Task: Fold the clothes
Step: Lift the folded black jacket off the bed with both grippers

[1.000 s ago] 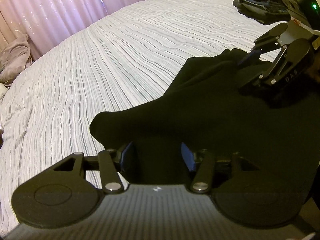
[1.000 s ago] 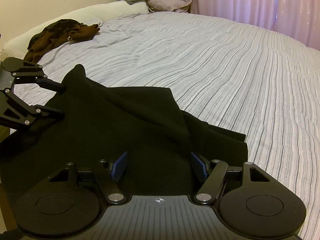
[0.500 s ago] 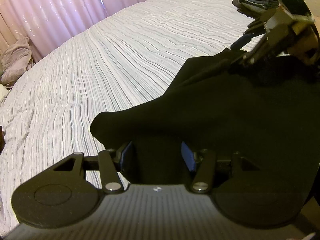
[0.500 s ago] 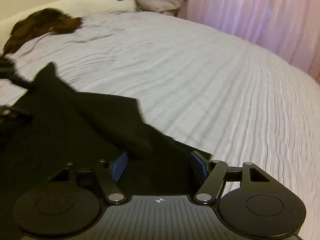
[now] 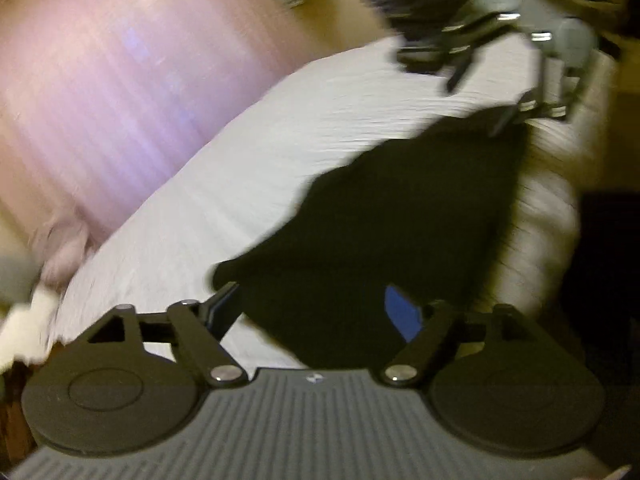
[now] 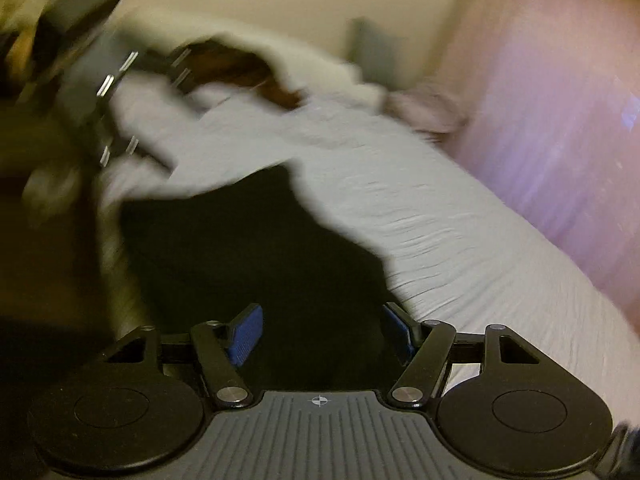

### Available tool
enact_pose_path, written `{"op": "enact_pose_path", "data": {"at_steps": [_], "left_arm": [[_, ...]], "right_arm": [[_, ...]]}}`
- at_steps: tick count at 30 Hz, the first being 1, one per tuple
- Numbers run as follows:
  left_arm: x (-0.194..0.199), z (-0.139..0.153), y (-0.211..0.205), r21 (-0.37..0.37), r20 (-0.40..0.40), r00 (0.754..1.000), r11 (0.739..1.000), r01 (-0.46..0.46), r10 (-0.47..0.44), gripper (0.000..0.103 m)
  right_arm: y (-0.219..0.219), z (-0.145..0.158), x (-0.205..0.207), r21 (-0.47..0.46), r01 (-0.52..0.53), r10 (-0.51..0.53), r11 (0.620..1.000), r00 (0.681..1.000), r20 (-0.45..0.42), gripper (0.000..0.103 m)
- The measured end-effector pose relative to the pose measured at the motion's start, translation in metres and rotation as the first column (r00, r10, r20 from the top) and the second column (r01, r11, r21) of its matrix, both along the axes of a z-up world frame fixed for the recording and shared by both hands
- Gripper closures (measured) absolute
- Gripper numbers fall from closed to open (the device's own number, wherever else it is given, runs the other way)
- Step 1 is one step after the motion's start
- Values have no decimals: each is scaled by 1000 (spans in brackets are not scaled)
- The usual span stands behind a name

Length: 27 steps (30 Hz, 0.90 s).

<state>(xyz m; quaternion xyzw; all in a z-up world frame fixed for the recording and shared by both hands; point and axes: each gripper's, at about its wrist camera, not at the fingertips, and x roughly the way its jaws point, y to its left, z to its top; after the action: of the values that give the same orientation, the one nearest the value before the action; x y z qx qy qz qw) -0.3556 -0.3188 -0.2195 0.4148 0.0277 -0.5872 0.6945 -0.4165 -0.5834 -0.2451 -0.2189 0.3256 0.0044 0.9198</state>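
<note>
Angling down over the black garment [image 5: 392, 216], left gripper [image 5: 316, 312] opening, right gripper [image 6: 320, 336] spread.

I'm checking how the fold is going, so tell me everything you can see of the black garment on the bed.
The black garment is plain, dark, soft-looking cloth, too blurred for seams or details. It lies spread and rumpled on the striped bedcover, near the bed's edge, one narrow end reaching out across the cover. The left gripper has cloth between its opening jaws; the right gripper has cloth between its wide-set pads. Whether either grips it is unclear.
</note>
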Motion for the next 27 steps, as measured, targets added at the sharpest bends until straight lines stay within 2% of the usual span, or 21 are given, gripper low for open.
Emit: {"op": "enact_pose_path", "data": {"at_steps": [3, 6, 10, 14, 15, 17, 19, 20, 24, 27], "left_arm": [[-38, -38, 0, 86, 160, 986, 996, 38, -51, 23], [-56, -74, -17, 158, 315, 947, 987, 6, -56, 28], [-55, -104, -46, 198, 424, 904, 980, -35, -54, 28], [-52, -128, -63, 258, 520, 850, 964, -62, -84, 33], [-51, -128, -63, 261, 534, 841, 963, -68, -85, 35], [-52, -129, -64, 260, 562, 823, 962, -81, -83, 42], [-53, -135, -69, 279, 581, 808, 956, -87, -96, 53], [-53, -138, -72, 290, 584, 805, 953, -91, -101, 56], [-49, -145, -89, 309, 554, 829, 944, -118, -78, 62], [-46, -134, -91, 289, 532, 845, 950, -121, -54, 71]], "right_arm": [[27, -30, -9, -101, -44, 36, 994, 996, -76, 35], [38, -52, -7, -181, -54, 36, 982, 994, -101, 35], [34, -73, 12, -265, -48, 15, 963, 992, -125, 35], [30, -95, 30, -391, -54, 4, 919, 992, -128, 35], [28, -99, 32, -428, -54, 0, 902, 992, -125, 35], [24, -98, 32, -442, -45, -2, 896, 994, -105, 35], [23, -105, 33, -473, -46, -5, 880, 995, -104, 35], [22, -109, 33, -489, -46, -6, 871, 995, -104, 35], [23, -131, 40, -574, -59, -1, 817, 995, -103, 35], [16, -136, 47, -598, -52, -9, 800, 995, -98, 35]]}}
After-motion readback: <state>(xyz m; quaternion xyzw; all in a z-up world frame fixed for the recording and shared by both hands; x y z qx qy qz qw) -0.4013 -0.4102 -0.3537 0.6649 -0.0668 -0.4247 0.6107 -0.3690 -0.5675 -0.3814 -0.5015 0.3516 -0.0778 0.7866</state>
